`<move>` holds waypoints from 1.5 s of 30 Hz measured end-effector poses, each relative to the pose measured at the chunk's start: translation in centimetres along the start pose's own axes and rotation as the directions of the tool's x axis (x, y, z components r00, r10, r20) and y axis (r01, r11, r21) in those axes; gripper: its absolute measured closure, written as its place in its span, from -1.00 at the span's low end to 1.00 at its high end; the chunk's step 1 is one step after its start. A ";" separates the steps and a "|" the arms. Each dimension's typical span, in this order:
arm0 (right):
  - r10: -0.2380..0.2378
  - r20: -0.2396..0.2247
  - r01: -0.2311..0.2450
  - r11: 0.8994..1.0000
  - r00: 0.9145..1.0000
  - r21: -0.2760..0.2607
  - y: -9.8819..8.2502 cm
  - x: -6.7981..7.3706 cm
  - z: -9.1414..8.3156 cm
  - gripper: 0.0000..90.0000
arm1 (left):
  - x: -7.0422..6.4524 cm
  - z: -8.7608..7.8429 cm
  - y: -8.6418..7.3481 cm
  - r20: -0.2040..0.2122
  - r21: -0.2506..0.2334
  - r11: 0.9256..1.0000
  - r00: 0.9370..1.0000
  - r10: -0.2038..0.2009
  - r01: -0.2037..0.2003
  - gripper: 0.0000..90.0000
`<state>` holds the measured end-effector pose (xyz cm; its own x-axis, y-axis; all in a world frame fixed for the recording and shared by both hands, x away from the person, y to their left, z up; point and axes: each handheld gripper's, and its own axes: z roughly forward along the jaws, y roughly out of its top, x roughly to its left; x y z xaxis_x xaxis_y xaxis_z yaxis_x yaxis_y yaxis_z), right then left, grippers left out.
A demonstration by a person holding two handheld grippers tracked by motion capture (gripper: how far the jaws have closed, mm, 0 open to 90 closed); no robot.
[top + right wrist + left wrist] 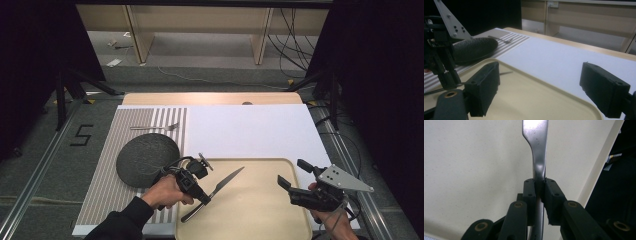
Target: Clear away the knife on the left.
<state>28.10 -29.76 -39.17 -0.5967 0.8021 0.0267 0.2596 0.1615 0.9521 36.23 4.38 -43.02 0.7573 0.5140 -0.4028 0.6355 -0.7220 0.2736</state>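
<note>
Clearly, a table knife [214,192] is clamped by the left gripper [206,198] above the cream tray [260,220]. In the left gripper view the 2 black jaws are seen pressed against the knife's [537,157] narrow neck from both sides, with the handle running down between them and the blade end rising out of the top of the frame over the tray's [474,170] pale floor. In the high view the knife is laid diagonally, its tip pointed toward the tray's far edge and its rounded handle end near the tray's left rim; whether it touches the tray floor cannot be told.

The right gripper [291,174] is held at the tray's right edge, with its 2 jaws spread wide and nothing between them. In the right gripper view its pads [484,87] are seen well apart over the tray's [574,100] rim, and the left gripper [439,57] is seen farther off.

A dark round plate [147,158] is set on the striped placemat [107,180] just left of the tray, and a fork [155,127] is laid beyond it on the same mat. A white sheet [250,132] is spread under the tray.
</note>
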 end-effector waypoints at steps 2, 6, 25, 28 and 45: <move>0.001 0.001 -0.001 1.000 1.000 0.002 0.0 0.0 0.0 -0.61 | 0.0 0.3 0.1 0.013 0.005 1.000 1.000 -0.002 0.002 0.77; -0.001 0.001 0.001 1.000 1.000 0.002 0.0 0.0 0.0 -0.61 | 0.3 1.0 0.3 0.009 0.021 1.000 1.000 -0.021 0.021 0.77; 0.000 0.000 0.000 1.000 1.000 0.002 0.0 0.0 0.0 -0.61 | 1.1 3.3 0.8 -0.022 0.098 0.991 0.996 -0.086 0.088 0.76; 0.001 0.000 -0.001 1.000 1.000 0.001 0.0 0.0 0.0 -0.61 | 1.1 3.3 0.8 -0.026 0.094 0.992 0.996 -0.086 0.088 0.76; 0.000 -0.001 0.000 1.000 1.000 -0.001 0.0 0.0 0.0 -0.61 | -1.4 1.6 1.3 -0.186 -0.066 0.993 0.979 0.083 -0.097 -0.40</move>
<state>28.07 -29.76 -39.11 -0.5975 0.8014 0.0272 0.2588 0.1606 0.9525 35.77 1.92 -43.52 0.8224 0.5292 -0.2091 0.5675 -0.7365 0.3680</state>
